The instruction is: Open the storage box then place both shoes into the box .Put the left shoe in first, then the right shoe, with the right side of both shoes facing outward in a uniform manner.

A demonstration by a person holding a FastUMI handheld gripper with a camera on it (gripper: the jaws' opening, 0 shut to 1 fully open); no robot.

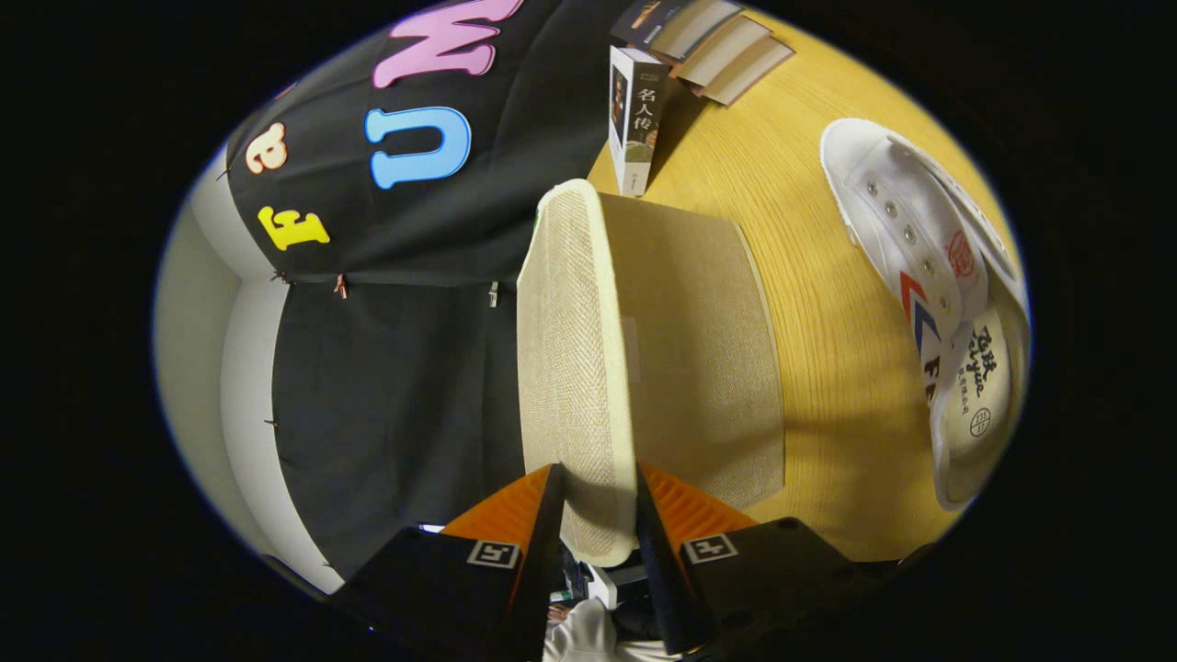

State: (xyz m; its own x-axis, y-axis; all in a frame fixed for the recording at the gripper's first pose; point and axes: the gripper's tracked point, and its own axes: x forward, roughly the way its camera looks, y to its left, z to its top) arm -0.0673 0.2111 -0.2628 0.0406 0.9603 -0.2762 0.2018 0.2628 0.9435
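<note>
Gripping the box lid [575,368] edge-on between both fingers, your gripper [593,515] holds its long axis running away; the white shoe [929,294] lies well right on the table [828,386].

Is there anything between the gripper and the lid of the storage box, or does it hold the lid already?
Nothing stands between them. The gripper has its two fingers on either side of the lid's edge, pressing on it. The white shoe lies apart on the wooden table.

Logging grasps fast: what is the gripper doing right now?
Gripper: jaws closed on the edge of the storage box lid.
</note>
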